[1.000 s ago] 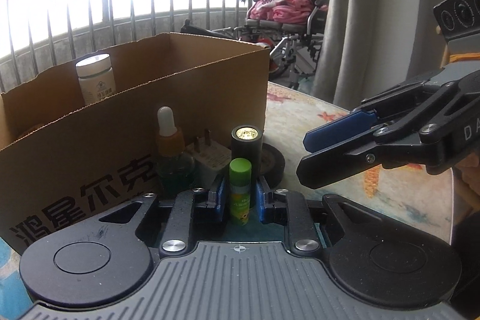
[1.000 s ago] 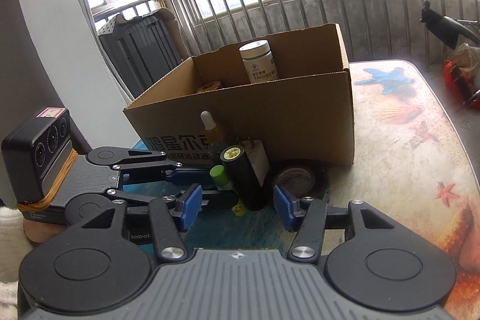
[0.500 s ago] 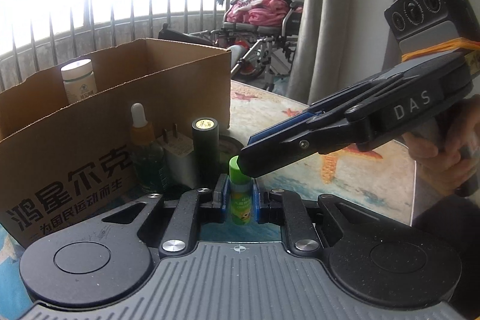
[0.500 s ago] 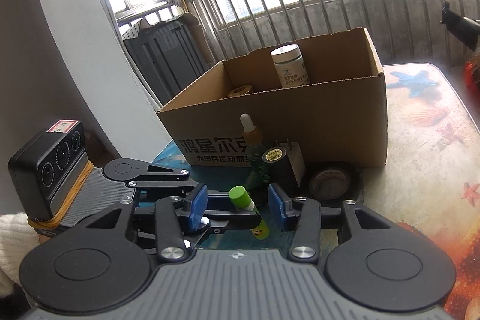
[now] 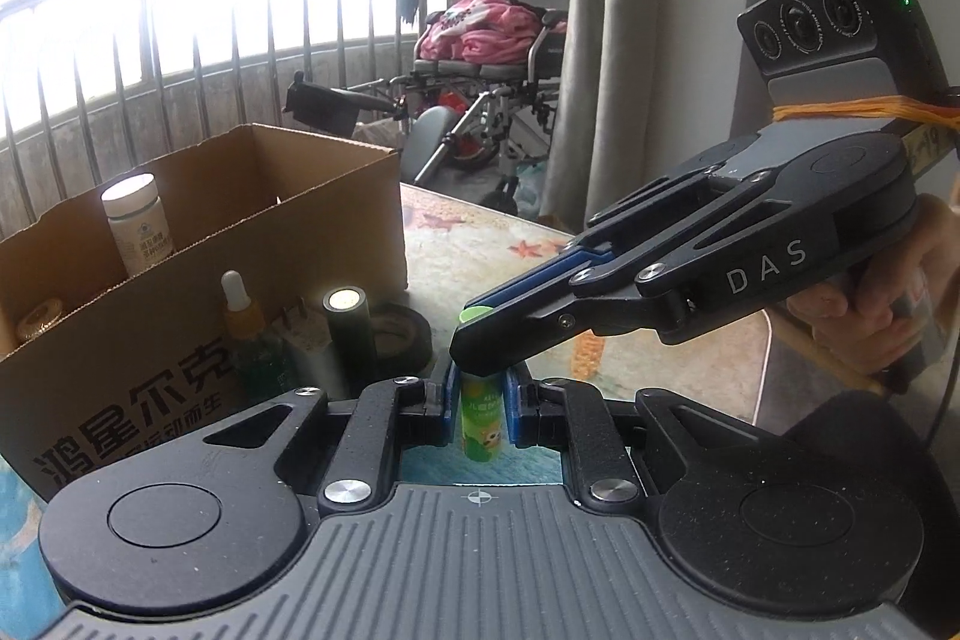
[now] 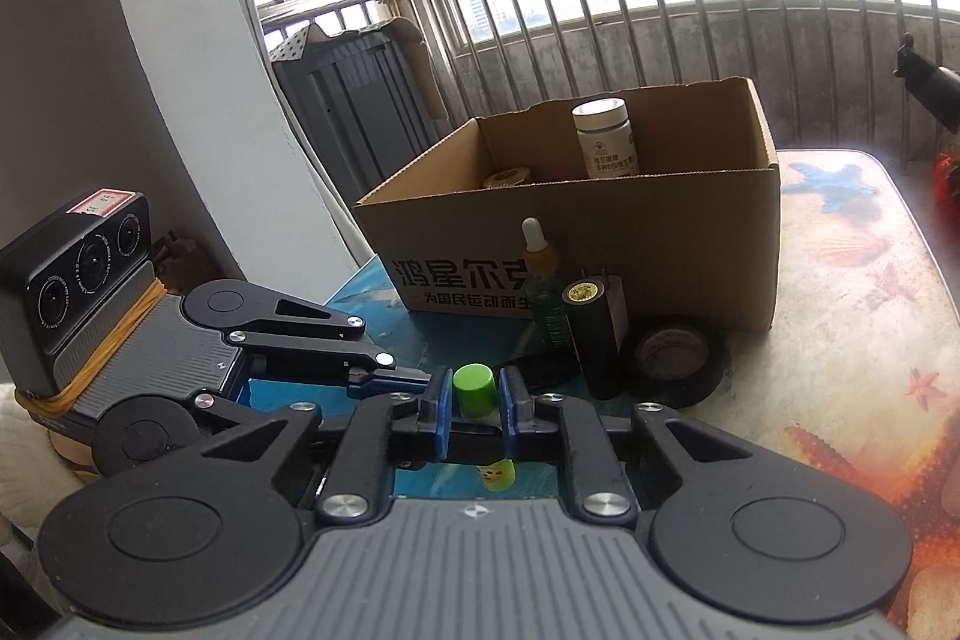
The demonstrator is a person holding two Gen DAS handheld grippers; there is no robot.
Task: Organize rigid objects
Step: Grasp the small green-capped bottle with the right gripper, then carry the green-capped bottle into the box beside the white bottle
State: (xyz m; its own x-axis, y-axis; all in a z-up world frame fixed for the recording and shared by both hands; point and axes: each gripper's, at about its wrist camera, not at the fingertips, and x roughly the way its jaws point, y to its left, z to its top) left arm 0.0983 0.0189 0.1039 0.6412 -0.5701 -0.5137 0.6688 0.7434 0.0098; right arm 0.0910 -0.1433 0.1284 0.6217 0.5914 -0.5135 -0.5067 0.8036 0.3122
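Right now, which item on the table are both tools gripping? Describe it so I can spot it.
Start at the cardboard box and come forward past the row of items at its front wall. The small green tube stands nearest the cameras. Unlike the black cylinder and dropper bottle, it has a bright green cap.

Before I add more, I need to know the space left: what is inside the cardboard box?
Inside the cardboard box stand a white pill bottle and a small gold-lidded jar. The front wall covers the floor and anything lower.

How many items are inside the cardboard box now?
2: a white bottle standing at the back wall, and a gold-topped jar to its left. The near wall may hide more.
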